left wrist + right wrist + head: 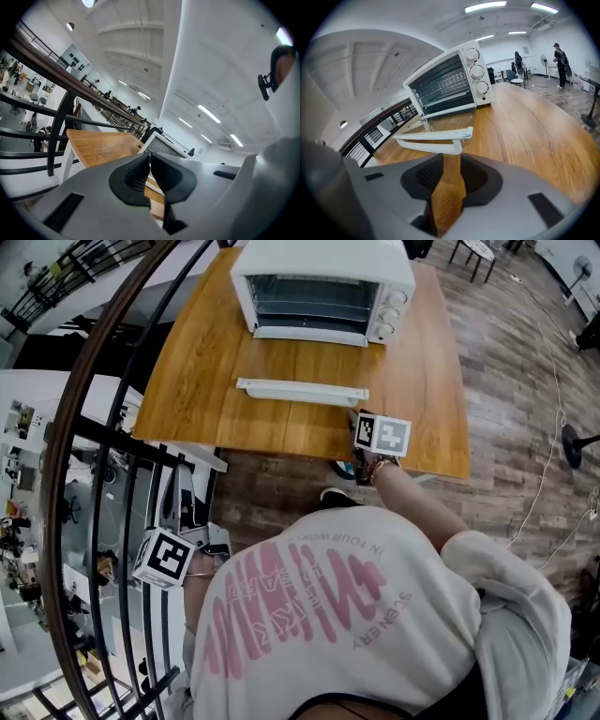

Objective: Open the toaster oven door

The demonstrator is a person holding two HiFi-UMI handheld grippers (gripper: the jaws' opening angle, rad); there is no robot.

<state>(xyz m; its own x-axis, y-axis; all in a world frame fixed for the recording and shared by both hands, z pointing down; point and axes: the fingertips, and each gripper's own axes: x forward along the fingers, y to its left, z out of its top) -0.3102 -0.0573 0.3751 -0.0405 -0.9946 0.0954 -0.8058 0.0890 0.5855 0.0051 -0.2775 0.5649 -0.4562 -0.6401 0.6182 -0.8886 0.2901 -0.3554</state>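
The white toaster oven [323, 287] [450, 82] stands at the far side of the wooden table [422, 381]. Its glass door lies folded down flat, with the white handle [302, 391] [433, 140] toward me. My right gripper [356, 420] [451, 161] hovers at the handle's right end, just short of it. Its jaws are open, with only tabletop showing between them. My left gripper [164, 559] [150, 159] hangs low at my left side by the railing, off the table. Its pads meet with nothing in them. In the left gripper view the toaster oven [161, 145] shows far off.
A black curved railing [94, 427] runs along the table's left side, with a lower floor beyond it. A standing fan [572, 442] and a cable lie on the wood floor to the right. People [559, 56] stand far off in the room.
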